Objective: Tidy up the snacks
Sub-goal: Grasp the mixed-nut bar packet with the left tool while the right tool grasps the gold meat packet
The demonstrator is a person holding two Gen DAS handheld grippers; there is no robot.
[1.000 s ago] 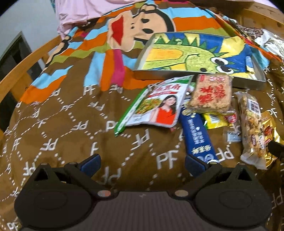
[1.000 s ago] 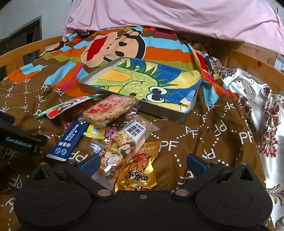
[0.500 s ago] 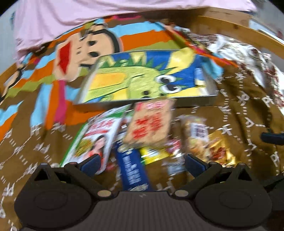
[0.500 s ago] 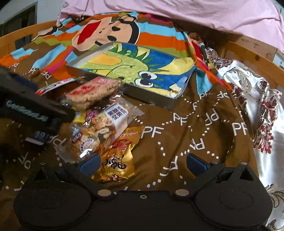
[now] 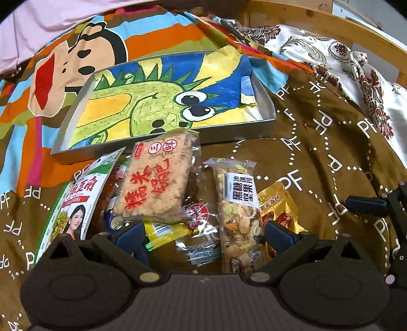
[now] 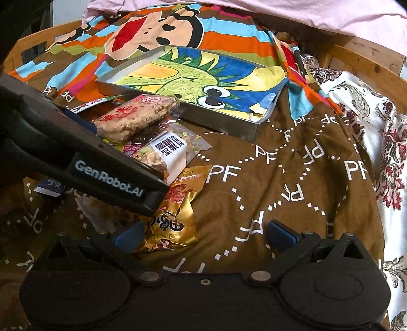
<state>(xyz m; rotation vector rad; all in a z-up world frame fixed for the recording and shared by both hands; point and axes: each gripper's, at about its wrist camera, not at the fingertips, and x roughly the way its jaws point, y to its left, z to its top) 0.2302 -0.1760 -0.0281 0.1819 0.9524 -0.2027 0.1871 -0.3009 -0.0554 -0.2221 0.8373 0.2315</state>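
A pile of snack packets lies on the brown bedspread in front of a shallow metal tray [image 5: 264, 101] [image 6: 223, 124] lined with a dragon drawing. I see a rice cracker pack [image 5: 155, 183] [image 6: 132, 114], a nut bar [image 5: 239, 211] [image 6: 170, 147], a gold packet [image 5: 277, 206] [image 6: 173, 219], a green-edged packet [image 5: 76, 201] and a small yellow packet [image 5: 162, 233]. My left gripper [image 5: 203, 236] is open, low over the pile, straddling the small packets. My right gripper [image 6: 203, 234] is open and empty, beside the gold packet.
The left gripper's black body [image 6: 84, 157] crosses the left of the right wrist view and hides part of the pile. A wooden bed frame [image 5: 305, 17] and a floral white cloth [image 6: 368, 122] border the right side. A pink sheet [image 6: 279, 12] lies behind.
My left gripper has swung right and forward, from the bare spread to right over the snack pile. My right gripper moved slightly closer to the gold packet. Both stayed open.
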